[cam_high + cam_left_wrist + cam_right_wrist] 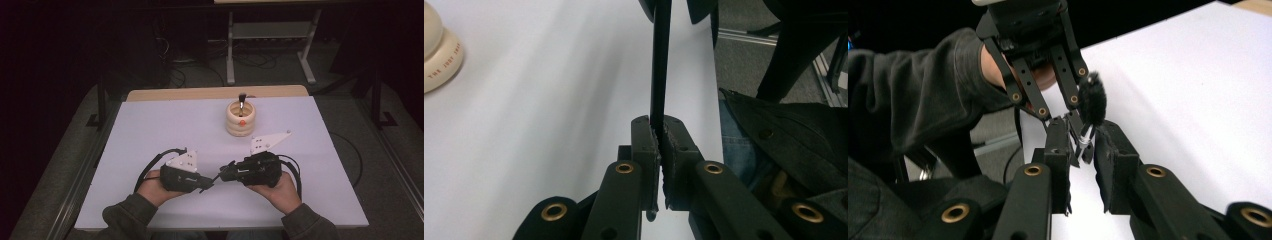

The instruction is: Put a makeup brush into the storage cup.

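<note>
Judging by the desk (pixel 150 130), a handover is half done: the brush (pixel 1091 107) is clamped by the left gripper (pixel 659 145), the right gripper (pixel 1083 145) slackened around it, the holder (pixel 240 119) unreached.

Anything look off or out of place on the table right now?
Nothing stands out. The cream holder stands upright with one brush in it. The left tool is clamped on a second brush's black handle, its bristles at the right tool. No spills or damage.
</note>
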The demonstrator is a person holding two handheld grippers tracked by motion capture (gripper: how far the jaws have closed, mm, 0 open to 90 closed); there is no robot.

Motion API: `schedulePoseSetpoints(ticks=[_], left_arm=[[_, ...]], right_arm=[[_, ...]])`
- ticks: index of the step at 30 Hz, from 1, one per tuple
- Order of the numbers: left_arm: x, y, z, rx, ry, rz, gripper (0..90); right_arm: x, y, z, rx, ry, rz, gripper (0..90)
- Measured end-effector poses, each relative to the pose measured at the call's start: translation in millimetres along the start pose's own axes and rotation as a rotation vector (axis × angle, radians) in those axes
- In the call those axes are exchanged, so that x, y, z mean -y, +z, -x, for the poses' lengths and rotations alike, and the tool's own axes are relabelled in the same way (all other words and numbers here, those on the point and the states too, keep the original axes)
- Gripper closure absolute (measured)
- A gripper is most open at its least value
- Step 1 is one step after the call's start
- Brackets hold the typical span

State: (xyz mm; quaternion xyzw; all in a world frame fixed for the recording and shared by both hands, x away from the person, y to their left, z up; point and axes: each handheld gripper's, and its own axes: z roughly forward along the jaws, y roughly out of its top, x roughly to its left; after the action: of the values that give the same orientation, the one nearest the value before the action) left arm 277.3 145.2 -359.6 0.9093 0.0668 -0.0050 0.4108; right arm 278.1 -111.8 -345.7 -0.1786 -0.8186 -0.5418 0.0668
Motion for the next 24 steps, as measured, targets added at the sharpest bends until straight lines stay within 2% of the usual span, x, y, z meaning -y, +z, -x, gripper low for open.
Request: schedulePoseSetpoints(ticks=[6, 10, 13, 16, 19, 24], left_arm=[[-0.7, 2.0, -0.2, 0.001, -0.015, 0.019, 85.5], [-1.6, 4.3, -0.3, 0.008, -0.017, 0.028, 85.4], [-2.0, 4.9, 0.2, 0.003, -0.006, 0.011, 84.3], [-2.0, 6.3, 0.9, -0.011, -0.005, 0.001, 72.9], [-1.7, 4.6, 1.0, -0.011, -0.011, -0.006, 69.4], [0.8, 2.9, 0.8, -0.014, -0.013, 0.0, 69.3]], right_arm=[[6.2, 0.7, 1.4, 0.008, 0.017, 0.053, 80.5], [5.8, 0.3, 1.4, 0.013, 0.013, 0.069, 84.2], [4.9, 0.4, 0.8, 0.014, 0.01, 0.052, 84.9], [3.5, 0.1, 2.1, 0.012, 0.008, 0.032, 85.2], [1.5, -0.8, 2.2, 0.026, -0.003, -0.007, 85.3], [0.9, -4.7, 5.4, 0.052, -0.005, -0.049, 85.3]])
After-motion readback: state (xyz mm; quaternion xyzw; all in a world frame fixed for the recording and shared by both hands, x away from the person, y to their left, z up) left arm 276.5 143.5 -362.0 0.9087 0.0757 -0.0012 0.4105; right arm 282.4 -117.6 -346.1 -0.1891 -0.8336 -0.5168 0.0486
